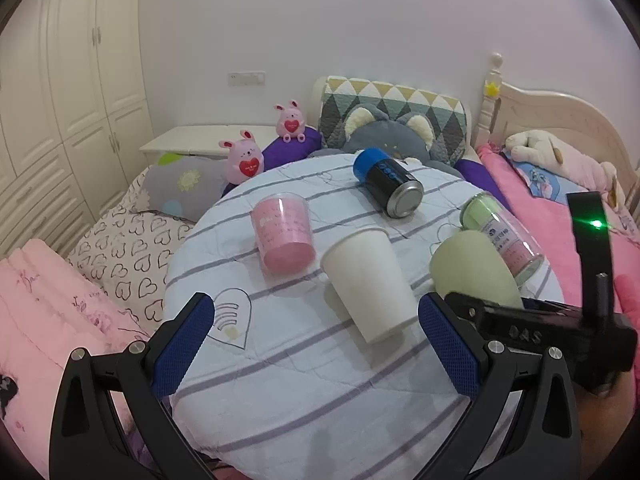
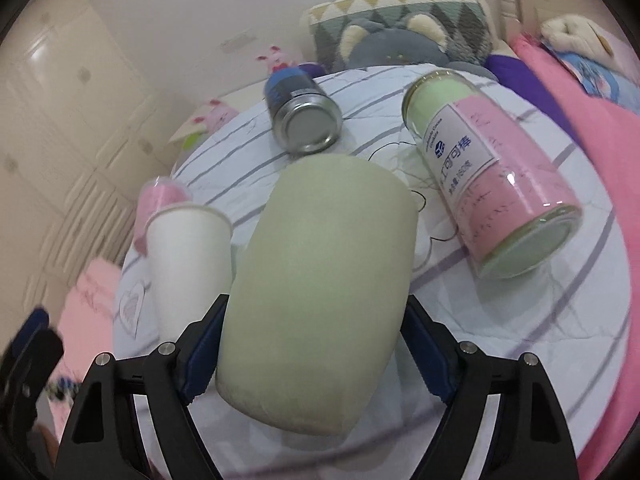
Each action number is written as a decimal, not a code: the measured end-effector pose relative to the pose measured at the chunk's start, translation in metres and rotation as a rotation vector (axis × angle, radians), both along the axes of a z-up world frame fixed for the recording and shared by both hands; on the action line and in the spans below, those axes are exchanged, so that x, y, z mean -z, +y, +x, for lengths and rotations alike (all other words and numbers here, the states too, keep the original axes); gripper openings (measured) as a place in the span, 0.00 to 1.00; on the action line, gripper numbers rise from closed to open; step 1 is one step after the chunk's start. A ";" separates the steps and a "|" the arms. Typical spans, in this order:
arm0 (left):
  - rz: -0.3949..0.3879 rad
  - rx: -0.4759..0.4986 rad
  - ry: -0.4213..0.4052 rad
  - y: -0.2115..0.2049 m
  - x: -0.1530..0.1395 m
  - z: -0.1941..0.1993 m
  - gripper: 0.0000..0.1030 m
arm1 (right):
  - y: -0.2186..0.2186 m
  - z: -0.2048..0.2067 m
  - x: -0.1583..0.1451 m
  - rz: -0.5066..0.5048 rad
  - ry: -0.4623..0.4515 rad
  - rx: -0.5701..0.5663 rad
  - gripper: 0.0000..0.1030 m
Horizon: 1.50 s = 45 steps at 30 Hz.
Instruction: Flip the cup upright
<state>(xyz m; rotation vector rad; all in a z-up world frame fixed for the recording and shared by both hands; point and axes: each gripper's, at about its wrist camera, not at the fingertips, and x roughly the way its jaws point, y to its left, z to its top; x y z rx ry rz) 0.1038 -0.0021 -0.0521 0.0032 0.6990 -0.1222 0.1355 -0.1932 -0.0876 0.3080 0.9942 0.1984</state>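
A pale green cup [image 2: 320, 292] lies on its side between the fingers of my right gripper [image 2: 312, 344], which is shut on it; it also shows in the left wrist view [image 1: 476, 268]. A white paper cup [image 1: 368, 280] lies on its side on the striped round table [image 1: 280, 380], just ahead of my left gripper [image 1: 316, 344], which is open and empty. The paper cup also shows in the right wrist view [image 2: 184, 264], left of the green cup.
A pink tub [image 1: 282, 236], a blue-capped metal can [image 1: 388, 180] and a clear pink-and-green jar [image 2: 492, 172] lie on the table. Beds with pink bedding [image 1: 44, 300], pillows and plush toys surround it. A white wardrobe [image 1: 72, 80] stands at left.
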 end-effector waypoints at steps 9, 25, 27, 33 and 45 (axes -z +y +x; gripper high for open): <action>-0.038 0.019 0.129 -0.019 0.017 -0.015 1.00 | 0.002 -0.032 -0.015 -0.082 -0.012 -0.183 0.79; -0.092 -0.044 0.244 -0.048 0.034 -0.035 1.00 | -0.014 -0.061 0.003 -0.069 -0.036 -0.320 0.78; -0.091 -0.045 0.250 -0.052 0.033 -0.034 1.00 | -0.015 -0.062 0.003 -0.068 -0.043 -0.328 0.78; -0.111 -0.045 0.239 -0.061 0.024 -0.036 1.00 | -0.017 -0.070 -0.011 -0.096 -0.109 -0.322 0.80; -0.162 0.031 0.362 -0.113 0.033 -0.007 1.00 | -0.061 -0.107 -0.026 -0.090 -0.157 -0.302 0.80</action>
